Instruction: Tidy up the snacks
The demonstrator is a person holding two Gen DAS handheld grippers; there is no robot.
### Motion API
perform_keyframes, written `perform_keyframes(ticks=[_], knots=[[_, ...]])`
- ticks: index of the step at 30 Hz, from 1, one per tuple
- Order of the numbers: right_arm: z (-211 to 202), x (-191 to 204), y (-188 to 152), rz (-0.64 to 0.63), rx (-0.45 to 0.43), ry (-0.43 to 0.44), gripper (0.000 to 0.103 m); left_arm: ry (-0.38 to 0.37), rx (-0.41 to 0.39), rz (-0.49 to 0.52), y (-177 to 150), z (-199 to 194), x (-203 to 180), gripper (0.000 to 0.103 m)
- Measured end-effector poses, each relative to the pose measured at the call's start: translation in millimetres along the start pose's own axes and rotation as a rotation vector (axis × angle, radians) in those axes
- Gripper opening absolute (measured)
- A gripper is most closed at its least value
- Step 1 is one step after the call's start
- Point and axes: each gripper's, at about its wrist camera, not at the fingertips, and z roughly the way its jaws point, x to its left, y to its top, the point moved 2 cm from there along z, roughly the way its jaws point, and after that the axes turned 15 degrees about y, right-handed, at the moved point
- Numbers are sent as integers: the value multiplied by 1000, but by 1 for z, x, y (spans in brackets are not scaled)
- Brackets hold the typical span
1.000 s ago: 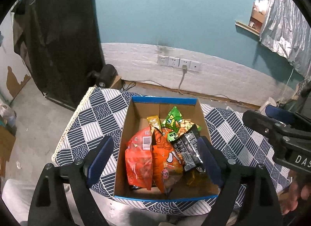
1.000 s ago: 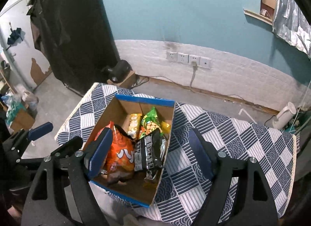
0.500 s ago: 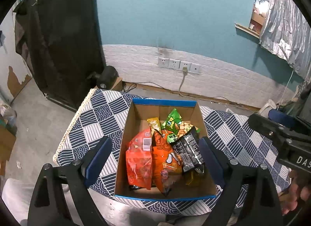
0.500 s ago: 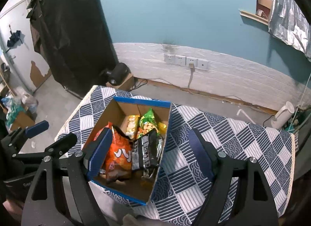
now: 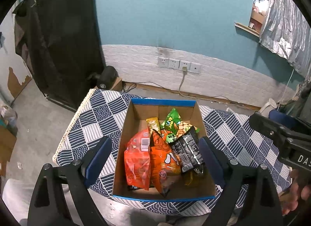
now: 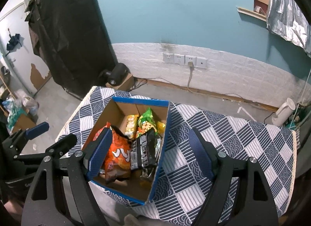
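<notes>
A blue-edged cardboard box [image 5: 163, 102] [image 6: 140, 101] stands on a table with a navy and white patterned cloth [image 5: 97, 117] [image 6: 243, 138]. In it lie two orange snack bags [image 5: 137, 159] [image 5: 165, 159] [image 6: 118, 154], a black packet [image 5: 187, 152] [image 6: 144, 154], a green bag [image 5: 172, 121] [image 6: 146, 119] and a yellow bar [image 5: 152, 123] [image 6: 131, 124]. My left gripper [image 5: 153, 157] is open and empty, held above the box. My right gripper [image 6: 149, 152] is open and empty, above the box's right wall. It also shows in the left wrist view [image 5: 281, 134].
A teal wall with white sockets [image 5: 178, 64] stands behind. A black draped stand [image 5: 58, 41] and a small dark speaker [image 5: 106, 77] are at the back left. A white kettle [image 6: 283, 112] sits on the floor at the right. Bags and boxes [image 6: 21, 105] lie at the far left.
Both grippers have drawn back and up a little, so the box and table look smaller and lower. Nothing in the box has moved.
</notes>
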Motion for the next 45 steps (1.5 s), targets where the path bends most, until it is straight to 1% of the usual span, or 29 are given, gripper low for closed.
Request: perform_keyframes(ticks=[6, 22, 29, 36, 45], knots=[[1, -2, -1, 10, 1, 1, 81, 9, -6, 5, 0, 0, 0, 92], [2, -2, -2, 11, 7, 0, 81, 15, 18, 14, -1, 4, -2, 92], [2, -3, -1, 10, 7, -1, 81, 21, 5, 25, -1, 1, -3, 92], [1, -1, -2, 5, 8, -1, 81, 13, 15, 26, -2, 0, -4, 92], [5, 0, -5, 7, 21, -1, 81, 27, 8, 38, -2, 0, -5, 92]])
